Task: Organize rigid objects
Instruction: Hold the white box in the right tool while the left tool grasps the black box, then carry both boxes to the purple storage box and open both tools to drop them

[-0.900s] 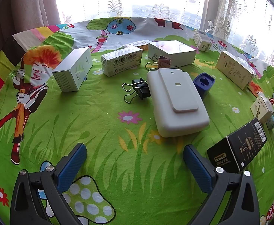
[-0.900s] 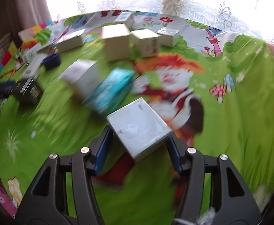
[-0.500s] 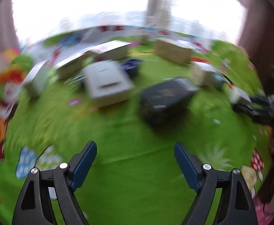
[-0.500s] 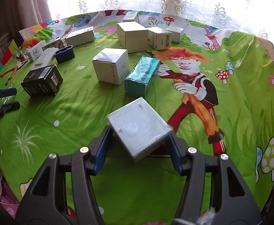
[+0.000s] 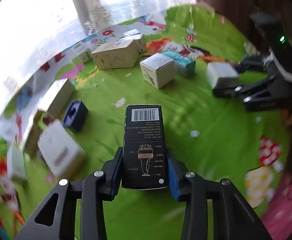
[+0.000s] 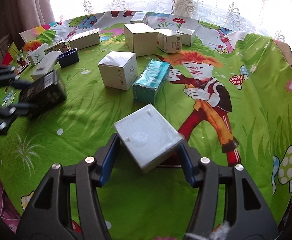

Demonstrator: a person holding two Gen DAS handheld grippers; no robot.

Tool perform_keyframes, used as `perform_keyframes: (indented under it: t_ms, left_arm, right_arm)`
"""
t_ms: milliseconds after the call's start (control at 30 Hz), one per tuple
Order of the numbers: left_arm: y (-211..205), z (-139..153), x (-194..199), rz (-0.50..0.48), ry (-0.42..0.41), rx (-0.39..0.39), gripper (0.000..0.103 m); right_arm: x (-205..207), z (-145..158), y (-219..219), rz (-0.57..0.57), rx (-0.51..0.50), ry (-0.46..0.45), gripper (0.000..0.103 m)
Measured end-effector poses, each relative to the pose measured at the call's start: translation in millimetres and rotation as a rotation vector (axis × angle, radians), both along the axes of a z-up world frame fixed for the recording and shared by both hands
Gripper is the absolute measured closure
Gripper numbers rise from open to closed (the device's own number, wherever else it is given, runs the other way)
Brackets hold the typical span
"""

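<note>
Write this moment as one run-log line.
left gripper: shut on black box | right gripper: shut on white box

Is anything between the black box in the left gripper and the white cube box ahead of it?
Nothing visible: from the black box, shut in the left gripper, bare green cloth runs to the white cube box.

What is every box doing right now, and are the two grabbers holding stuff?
left gripper: shut on the black box
black box: held, barcode end pointing away
right gripper: shut on the grey box
grey box: held, tilted
white cube box: standing on the cloth, closed
teal box: lying on its side, beside the white cube box
blue tray: open top facing up
</note>
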State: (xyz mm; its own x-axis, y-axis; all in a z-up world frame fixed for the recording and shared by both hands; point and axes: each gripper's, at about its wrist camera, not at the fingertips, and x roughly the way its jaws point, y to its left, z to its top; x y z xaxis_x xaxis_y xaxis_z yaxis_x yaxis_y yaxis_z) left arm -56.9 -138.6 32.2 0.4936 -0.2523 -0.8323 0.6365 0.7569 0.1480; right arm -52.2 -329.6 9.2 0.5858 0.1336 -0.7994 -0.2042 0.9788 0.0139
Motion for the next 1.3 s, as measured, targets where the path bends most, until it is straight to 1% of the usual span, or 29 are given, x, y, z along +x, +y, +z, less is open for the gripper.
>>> perform_keyframes:
  t_ms: [67, 100, 133, 200, 267, 333, 433, 500, 533, 600, 633, 800, 867, 900, 933, 1067, 1300]
  left_arm:
    - [-2.9, -7.4, -10.4, 0.096, 0.005, -0.013, 0.062]
    - [-7.6, -6.5, -13.5, 0.120, -0.004, -0.007, 0.061]
    - [-9.3, -10.2, -14.4, 0.172, -0.030, -0.003, 0.061]
    - [-6.4, -12.2, -5.9, 0.213, -0.052, 0.017, 0.060]
    - [-8.2, -16.9, 0.2, 0.260, -0.075, 0.031, 0.055]
    - [-5.3, -20.1, 2.4, 0.292, -0.090, 0.015, 0.052]
    - [2.5, -18.0, 7.6, 0.343, -0.049, -0.040, 0.051]
    - [7.8, -20.1, 7.9, 0.385, -0.015, -0.089, 0.051]
    - [13.8, -20.6, 10.7, 0.411, 0.017, -0.126, 0.051]
    - [19.7, -21.8, 11.7, 0.430, 0.038, -0.145, 0.051]
    - [20.1, -21.5, 11.4, 0.446, 0.034, -0.141, 0.051]
    - [16.4, -21.2, 7.4, 0.460, 0.034, -0.136, 0.052]
    - [17.4, -20.8, 6.5, 0.445, 0.037, -0.140, 0.059]
    - [16.2, -20.0, 5.5, 0.442, 0.036, -0.138, 0.063]
    - [16.7, -19.5, 4.2, 0.437, 0.031, -0.132, 0.063]
    - [19.5, -19.2, 2.2, 0.436, 0.040, -0.144, 0.063]
    - [25.3, -18.0, 1.5, 0.436, 0.052, -0.149, 0.063]
  right_arm:
    - [-0.1, 0.1, 0.2, -0.001, 0.001, -0.001, 0.041]
    - [0.0, 0.2, 0.0, -0.001, 0.000, -0.001, 0.041]
    - [0.2, 0.0, 0.0, -0.001, 0.000, -0.001, 0.041]
    - [0.2, 0.0, -0.2, -0.001, 0.001, -0.001, 0.041]
    - [0.2, -0.1, -0.2, -0.002, 0.000, -0.001, 0.039]
    - [0.5, -0.4, 0.1, -0.007, -0.005, 0.000, 0.037]
    - [0.9, -1.0, -1.4, -0.017, -0.002, 0.003, 0.034]
    - [1.0, -1.1, -1.3, -0.018, -0.003, 0.003, 0.033]
    - [1.2, -1.0, -1.2, -0.018, -0.004, 0.004, 0.033]
    - [1.3, -0.9, -1.3, -0.017, -0.004, 0.004, 0.033]
    - [1.2, -0.8, -1.2, -0.017, -0.005, 0.004, 0.033]
    - [1.1, -0.9, -1.1, -0.017, -0.005, 0.004, 0.033]
    - [1.0, -0.9, -0.8, -0.017, -0.007, 0.003, 0.034]
    - [1.0, -0.8, -0.7, -0.017, -0.007, 0.002, 0.039]
    - [0.4, -0.1, -0.4, -0.013, -0.008, -0.003, 0.043]
    - [-0.4, 0.1, 1.0, -0.011, -0.022, -0.010, 0.043]
    - [0.4, -0.2, -1.4, -0.017, -0.003, -0.001, 0.043]
